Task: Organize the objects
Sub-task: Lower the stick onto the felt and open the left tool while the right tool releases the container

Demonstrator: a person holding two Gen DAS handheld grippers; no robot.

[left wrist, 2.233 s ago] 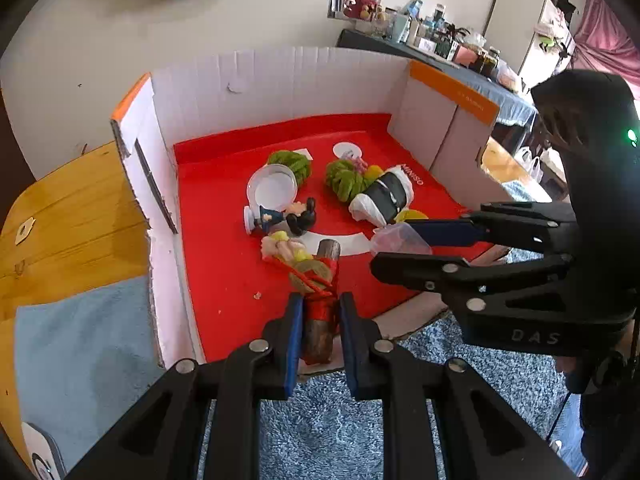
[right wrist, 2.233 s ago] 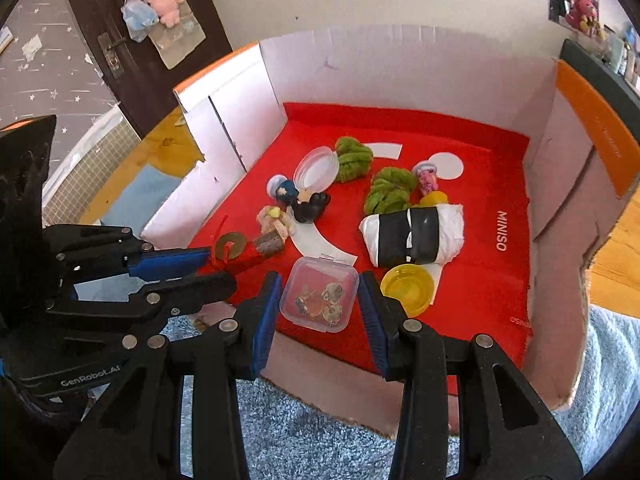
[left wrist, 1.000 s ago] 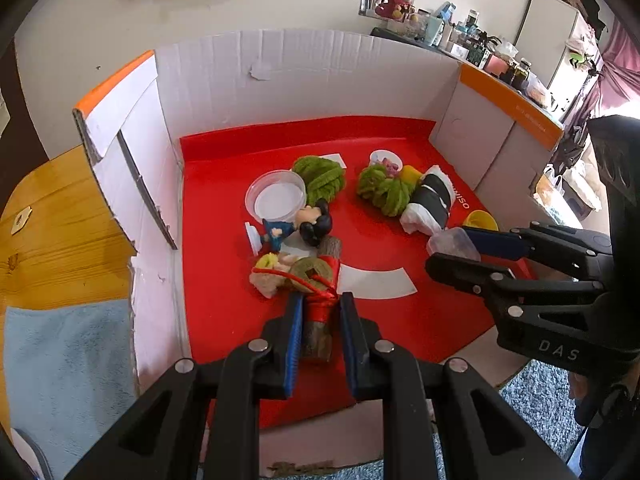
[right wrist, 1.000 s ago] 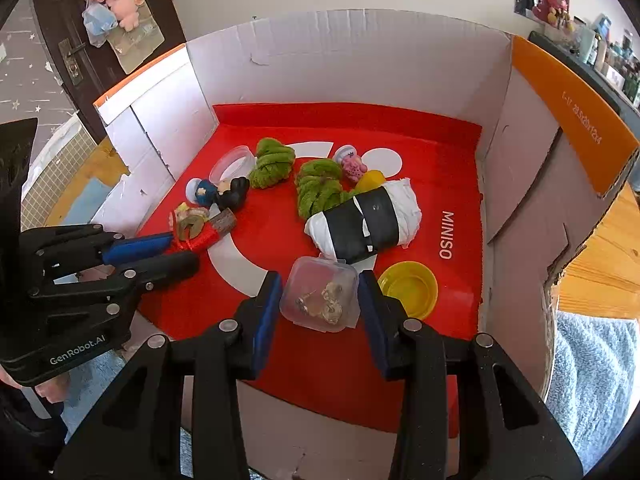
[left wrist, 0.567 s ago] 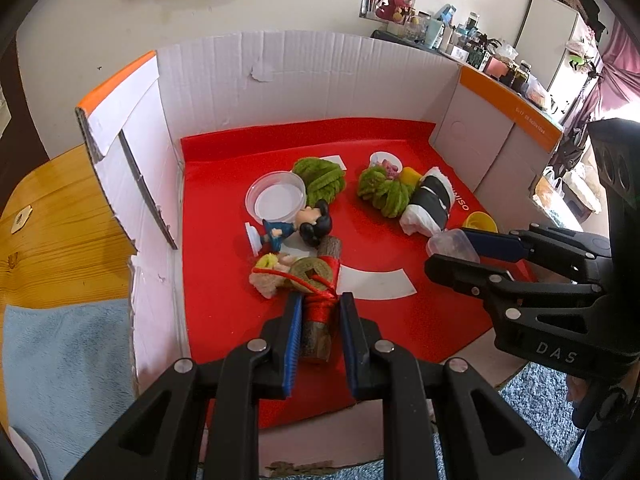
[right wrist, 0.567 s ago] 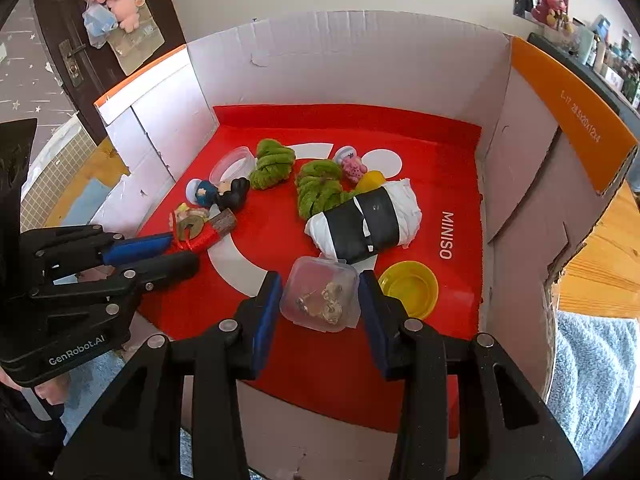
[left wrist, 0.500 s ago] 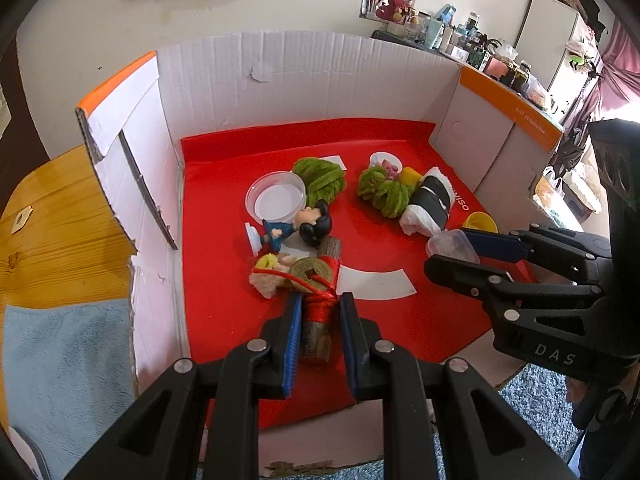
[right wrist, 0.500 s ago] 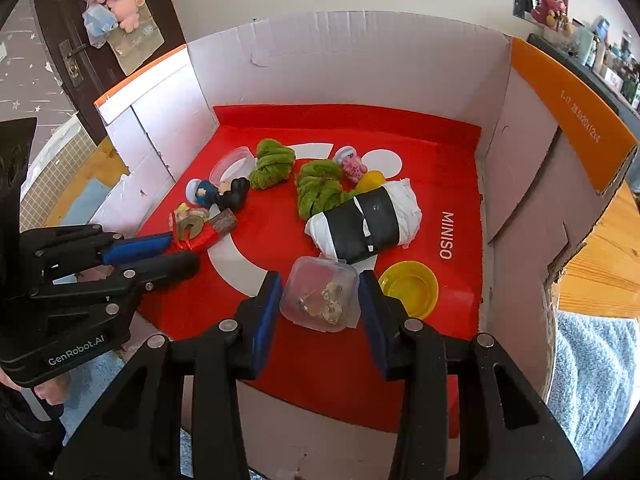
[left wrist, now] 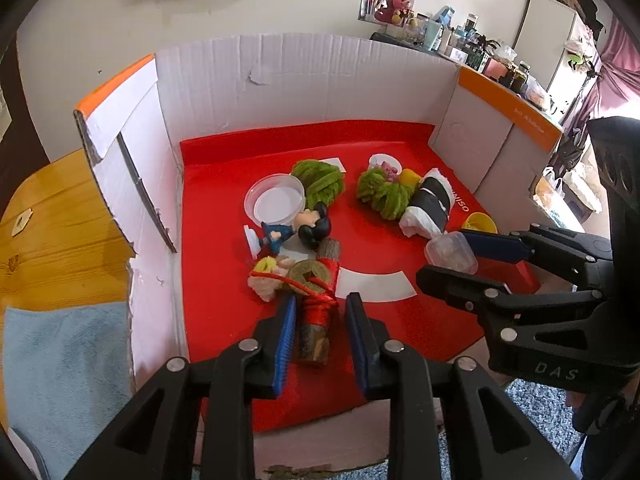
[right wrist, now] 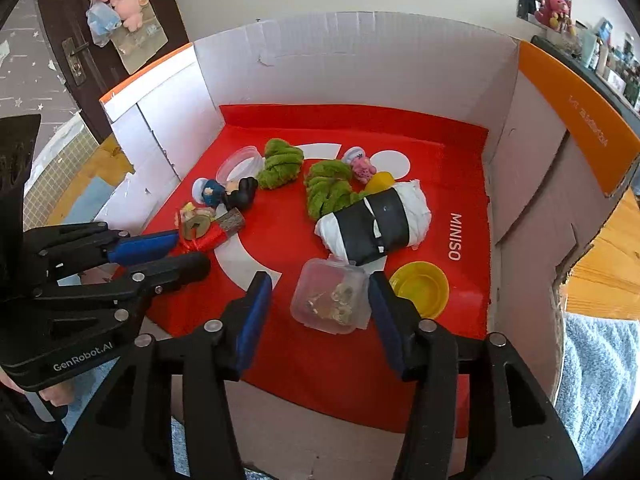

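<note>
A wooden stick wrapped in red cord, tied to old coins and a small charm, lies on the red floor of the cardboard box. My left gripper straddles the stick; its jaws are opening and a gap shows on the right side. In the right wrist view a small clear plastic box of trinkets rests on the red floor between the fingers of my right gripper. Those jaws are opening too, with a wide gap on the left. The left gripper shows at the left there, over the stick.
Further in lie two green yarn bundles, a mouse figure, a clear round lid, a black-and-white roll, a yellow lid and a pink figure. White cardboard walls close three sides. A blue towel lies on the wooden table at the left.
Both grippers' jaws have widened and let go: the stick and the clear box now lie free on the red floor. Both hands had moved them into the box earlier and now hold still.
</note>
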